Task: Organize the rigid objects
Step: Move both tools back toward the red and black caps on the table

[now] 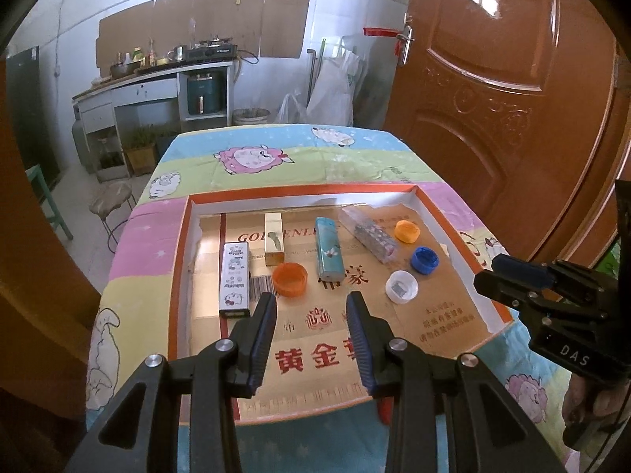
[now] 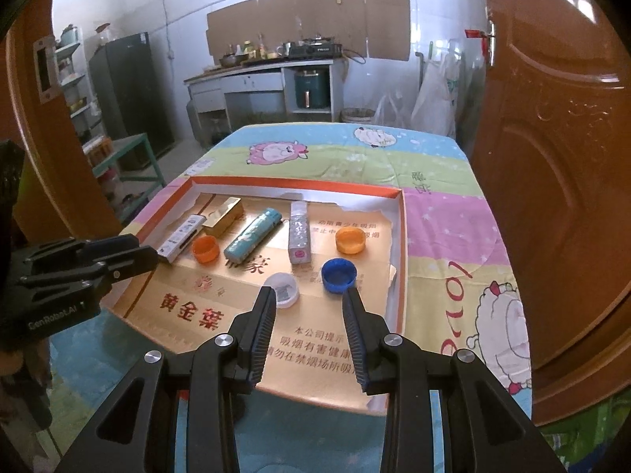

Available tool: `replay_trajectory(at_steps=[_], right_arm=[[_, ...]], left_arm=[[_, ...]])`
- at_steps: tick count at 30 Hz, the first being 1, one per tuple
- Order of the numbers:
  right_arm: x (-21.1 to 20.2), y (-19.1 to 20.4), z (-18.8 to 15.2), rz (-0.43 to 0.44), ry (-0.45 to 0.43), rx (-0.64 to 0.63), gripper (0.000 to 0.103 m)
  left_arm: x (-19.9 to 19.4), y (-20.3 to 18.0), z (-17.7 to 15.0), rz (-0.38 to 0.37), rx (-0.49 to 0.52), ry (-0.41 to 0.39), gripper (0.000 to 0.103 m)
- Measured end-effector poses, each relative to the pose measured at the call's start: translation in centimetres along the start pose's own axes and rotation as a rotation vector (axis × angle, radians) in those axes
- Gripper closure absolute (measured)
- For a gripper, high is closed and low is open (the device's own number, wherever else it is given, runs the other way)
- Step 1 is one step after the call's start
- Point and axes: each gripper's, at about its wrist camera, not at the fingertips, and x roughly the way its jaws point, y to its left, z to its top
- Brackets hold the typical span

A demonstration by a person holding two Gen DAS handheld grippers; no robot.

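Your left gripper (image 1: 311,301) open and empty above the tray (image 1: 179,244), your right gripper (image 2: 309,297) open and empty too, four small boxes and four bottle caps lying apart inside the tray, blue cap (image 2: 338,275) nearest your right fingers.

Four boxes (image 1: 235,278), four caps (image 1: 290,279), one tray (image 1: 179,260).

White tiled walls (image 1: 347,8), brown door (image 1: 493,79), kitchen counter (image 2: 256,71) w/ stove.

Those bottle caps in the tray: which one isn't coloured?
The white cap, see-through enough to show something dark inside. It lies nearest the grippers; the other three are the blue cap and two orange ones.
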Motion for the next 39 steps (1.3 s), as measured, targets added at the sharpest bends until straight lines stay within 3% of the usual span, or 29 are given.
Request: replay_trajectory(at_steps=[23,39], right_arm=[[-4.5,3.7,-3.8,0.003,0.008,-0.018,0.067],[-1.3,5.9,-7.9,0.034,0.118,-0.033,0.067]], left_arm=[[-5.1,-0.8,-4.1,-0.029,-0.009,-0.018,0.066],[-4.7,-1.3,-8.7,-0.064,-0.032,0.047,0.066]])
